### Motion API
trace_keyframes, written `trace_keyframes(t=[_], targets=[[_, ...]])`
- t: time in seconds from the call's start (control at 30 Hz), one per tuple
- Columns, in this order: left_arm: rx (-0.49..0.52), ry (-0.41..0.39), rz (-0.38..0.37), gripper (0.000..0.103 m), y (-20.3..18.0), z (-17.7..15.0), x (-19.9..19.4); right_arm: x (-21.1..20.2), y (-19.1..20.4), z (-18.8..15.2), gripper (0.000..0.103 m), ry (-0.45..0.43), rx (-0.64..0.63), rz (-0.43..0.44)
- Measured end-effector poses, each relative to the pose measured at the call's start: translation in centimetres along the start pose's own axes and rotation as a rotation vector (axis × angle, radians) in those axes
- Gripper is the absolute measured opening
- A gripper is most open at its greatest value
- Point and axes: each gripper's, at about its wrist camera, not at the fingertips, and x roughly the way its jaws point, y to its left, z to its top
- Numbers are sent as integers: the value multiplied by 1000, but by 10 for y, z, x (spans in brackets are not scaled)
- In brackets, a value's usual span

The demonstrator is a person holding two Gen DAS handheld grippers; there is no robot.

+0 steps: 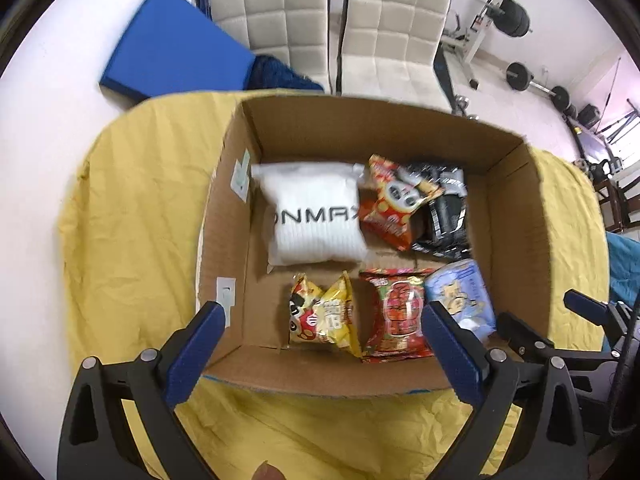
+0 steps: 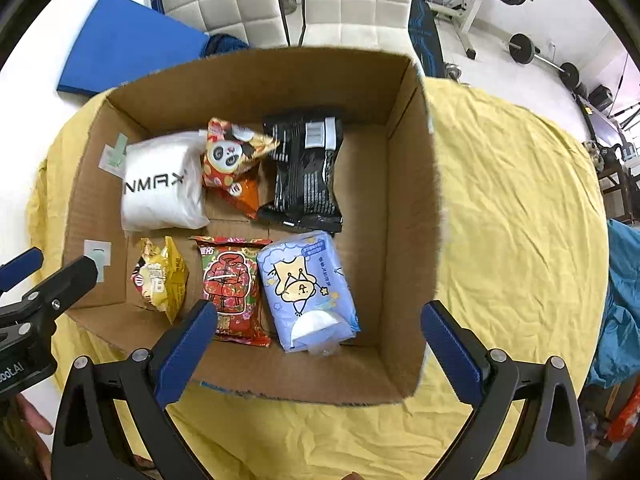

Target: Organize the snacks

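Note:
An open cardboard box (image 1: 512, 216) (image 2: 404, 208) sits on a yellow cloth and holds several packs. At the back lie a white bag (image 1: 312, 212) (image 2: 160, 184), an orange panda snack (image 1: 394, 204) (image 2: 234, 156) and a black packet (image 1: 446, 212) (image 2: 306, 172). In front lie a yellow snack bag (image 1: 324, 314) (image 2: 160, 272), a red packet (image 1: 396, 312) (image 2: 232, 288) and a blue tissue pack (image 1: 460, 292) (image 2: 306, 288). My left gripper (image 1: 324, 316) hangs open above the yellow bag, holding nothing. My right gripper (image 2: 316, 316) hangs open above the tissue pack, empty.
The yellow cloth (image 1: 132, 216) (image 2: 516, 216) covers the table around the box. Behind stand two white padded chairs (image 1: 332, 28), a blue mat (image 1: 172, 44) and weight equipment (image 1: 516, 20). A teal cloth (image 2: 624, 304) lies at the right.

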Motion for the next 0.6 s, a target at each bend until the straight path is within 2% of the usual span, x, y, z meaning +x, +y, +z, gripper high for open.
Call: trace_keyframes(t=[0.2,0.37,0.6], targets=[[-6,-75,-28,101,-8,-6,-51,-39,-7,-8,103,-59,9,22],[18,-158,-43,101,-21,-17,-108,-91,-17,-23,103,-136,22,48],[31,-236,-14,103,-25,-31,-155,-162,-32,-56,103,-234,38,73]])
